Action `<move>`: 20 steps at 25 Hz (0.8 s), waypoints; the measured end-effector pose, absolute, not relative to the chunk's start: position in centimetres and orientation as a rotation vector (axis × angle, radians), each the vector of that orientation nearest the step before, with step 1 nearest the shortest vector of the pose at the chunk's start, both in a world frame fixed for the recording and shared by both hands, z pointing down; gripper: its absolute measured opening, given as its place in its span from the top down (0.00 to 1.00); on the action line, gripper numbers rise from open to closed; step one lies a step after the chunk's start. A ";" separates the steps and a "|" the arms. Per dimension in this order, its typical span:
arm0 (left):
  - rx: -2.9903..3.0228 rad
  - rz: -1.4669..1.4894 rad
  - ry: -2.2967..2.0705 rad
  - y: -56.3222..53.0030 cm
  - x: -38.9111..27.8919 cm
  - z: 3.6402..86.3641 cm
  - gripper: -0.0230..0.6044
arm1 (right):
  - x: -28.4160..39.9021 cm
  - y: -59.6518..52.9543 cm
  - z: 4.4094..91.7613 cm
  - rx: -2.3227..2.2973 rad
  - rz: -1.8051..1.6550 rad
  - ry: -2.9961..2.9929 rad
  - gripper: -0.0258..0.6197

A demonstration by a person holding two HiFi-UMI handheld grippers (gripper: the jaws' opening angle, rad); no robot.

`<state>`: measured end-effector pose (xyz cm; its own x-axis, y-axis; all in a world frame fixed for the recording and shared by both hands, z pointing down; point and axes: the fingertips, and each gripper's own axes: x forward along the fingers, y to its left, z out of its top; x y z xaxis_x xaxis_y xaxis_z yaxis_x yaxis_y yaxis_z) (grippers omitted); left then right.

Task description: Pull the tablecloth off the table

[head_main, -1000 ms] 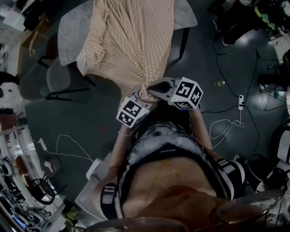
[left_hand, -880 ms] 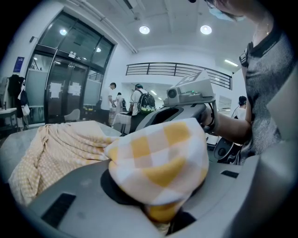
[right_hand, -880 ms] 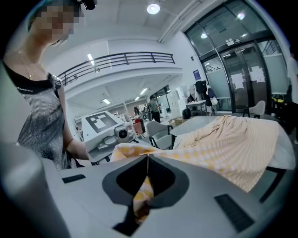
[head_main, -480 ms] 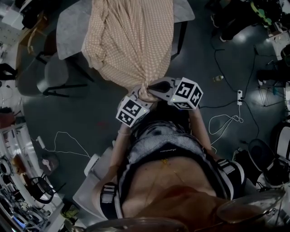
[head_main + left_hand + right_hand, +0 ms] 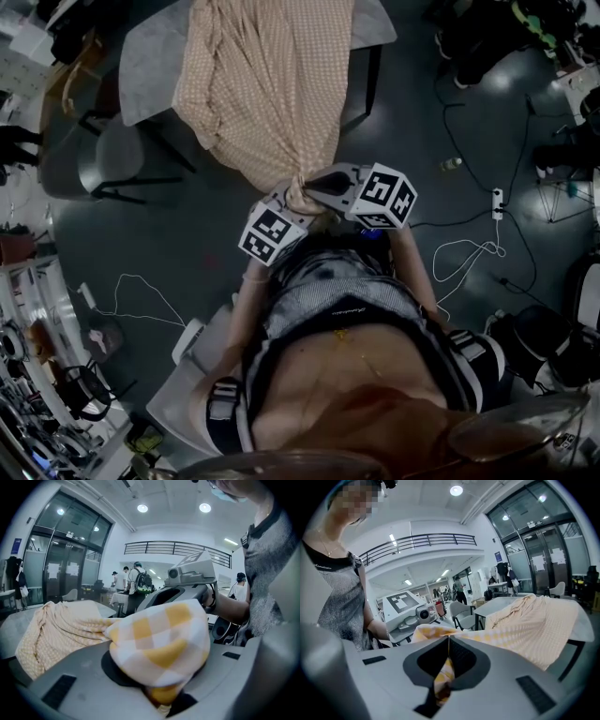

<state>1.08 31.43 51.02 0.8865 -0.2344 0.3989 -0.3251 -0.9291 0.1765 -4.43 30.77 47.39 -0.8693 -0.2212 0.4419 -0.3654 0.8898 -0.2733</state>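
A yellow-and-white checked tablecloth [image 5: 267, 84] lies partly on the grey table [image 5: 150, 56] and hangs off its near edge, gathered to a bunch [image 5: 300, 192] between both grippers. My left gripper [image 5: 284, 208] is shut on a thick wad of the tablecloth [image 5: 159, 644], which bulges over its jaws. My right gripper [image 5: 323, 186] is shut on a thin fold of the tablecloth [image 5: 445, 670], pinched between its closed pads. The cloth [image 5: 534, 625] stretches from that pinch back to the table. The two grippers sit side by side in front of the person's chest.
A grey chair [image 5: 117, 164] stands left of the table. Cables [image 5: 469, 253] and a power strip [image 5: 498, 208] lie on the dark floor to the right. Cluttered shelves [image 5: 37, 375] fill the lower left. People [image 5: 136, 581] stand far off in the hall.
The cloth has slid a little further off the table toward me, baring more of the tabletop at the left. Both grippers keep their hold in nearly the same place.
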 end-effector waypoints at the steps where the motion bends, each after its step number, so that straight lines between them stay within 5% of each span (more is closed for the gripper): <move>1: 2.813 0.554 -0.430 31.7 1.4 51.0 0.75 | -4.1 31.1 47.3 0.425 0.494 -2.654 0.86; 20: 2.773 0.542 -0.542 38.1 6.0 49.7 0.75 | 0.5 37.9 46.1 0.322 0.469 -2.669 0.86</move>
<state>6.03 38.13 49.75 0.8606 -0.3072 0.4061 -0.4060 -0.8954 0.1830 0.52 37.90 46.06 -0.8892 -0.1521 0.4315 -0.2901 0.9167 -0.2748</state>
